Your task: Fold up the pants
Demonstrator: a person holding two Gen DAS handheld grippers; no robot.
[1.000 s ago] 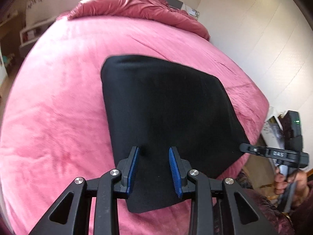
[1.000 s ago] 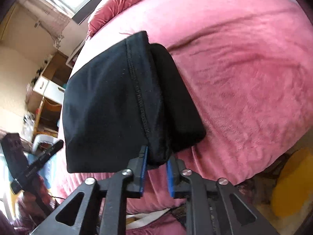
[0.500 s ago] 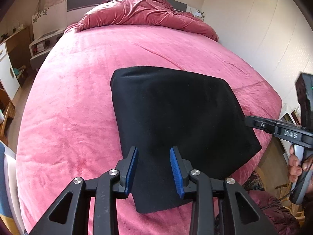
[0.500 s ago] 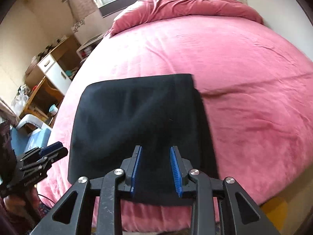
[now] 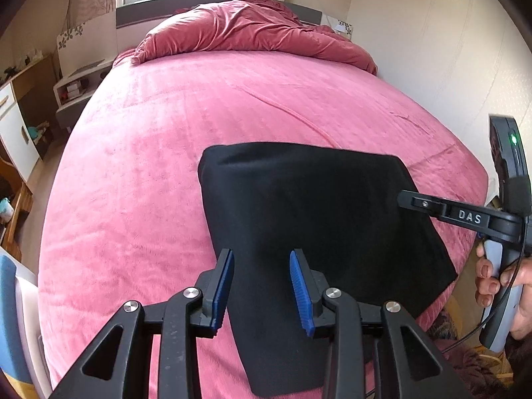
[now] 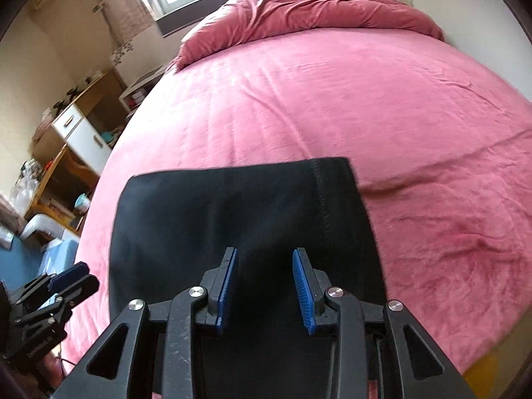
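Released since a second ago, the pants (image 6: pixel 246 219) are no longer pinched by the right gripper (image 6: pixel 265 284), whose jaws are opening with nothing held. Folded flat, they lie on the bed (image 5: pixel 166 133) beneath both grippers; the left gripper (image 5: pixel 261 291) is parted, empty. "DAS" is read on the right gripper.

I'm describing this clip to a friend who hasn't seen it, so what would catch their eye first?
First, the black folded pants, lying flat as a compact rectangle near the foot of the big pink bed. Next, the two grippers over its near edge: the left gripper holds nothing, and the right gripper has its jaws opening with no cloth between the blue pads. Farther off, a rumpled dark-red duvet is heaped at the head of the bed under the window.
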